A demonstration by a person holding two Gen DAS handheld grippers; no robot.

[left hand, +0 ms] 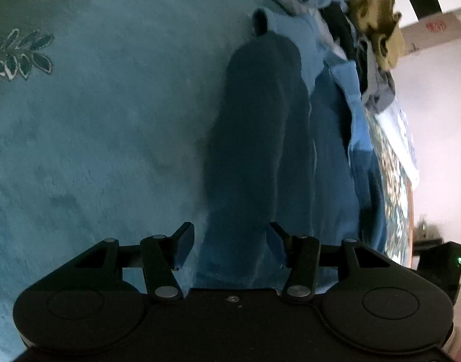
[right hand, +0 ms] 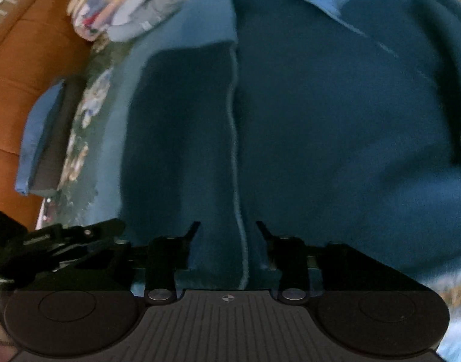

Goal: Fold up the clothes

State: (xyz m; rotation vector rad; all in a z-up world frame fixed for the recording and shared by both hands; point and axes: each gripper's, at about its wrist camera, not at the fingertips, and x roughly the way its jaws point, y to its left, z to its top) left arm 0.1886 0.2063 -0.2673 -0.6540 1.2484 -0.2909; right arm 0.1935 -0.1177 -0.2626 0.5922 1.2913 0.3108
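A teal bedspread (left hand: 94, 135) with a stitched leaf motif stretches under me. The blue garment (left hand: 330, 138) lies on it straight ahead of both grippers, its long axis running away from me. My left gripper (left hand: 228, 242) hangs released at its near left edge; my right gripper (right hand: 227, 232), jaws apart, straddles a seam (right hand: 237, 150) and sits nearer. Unfolded clothes (left hand: 372, 30) are heaped beyond. I can read no labels.

Left gripper (left hand: 230, 242) jaws spread apart, right gripper (right hand: 228, 236) jaws likewise parted, both angled downward.
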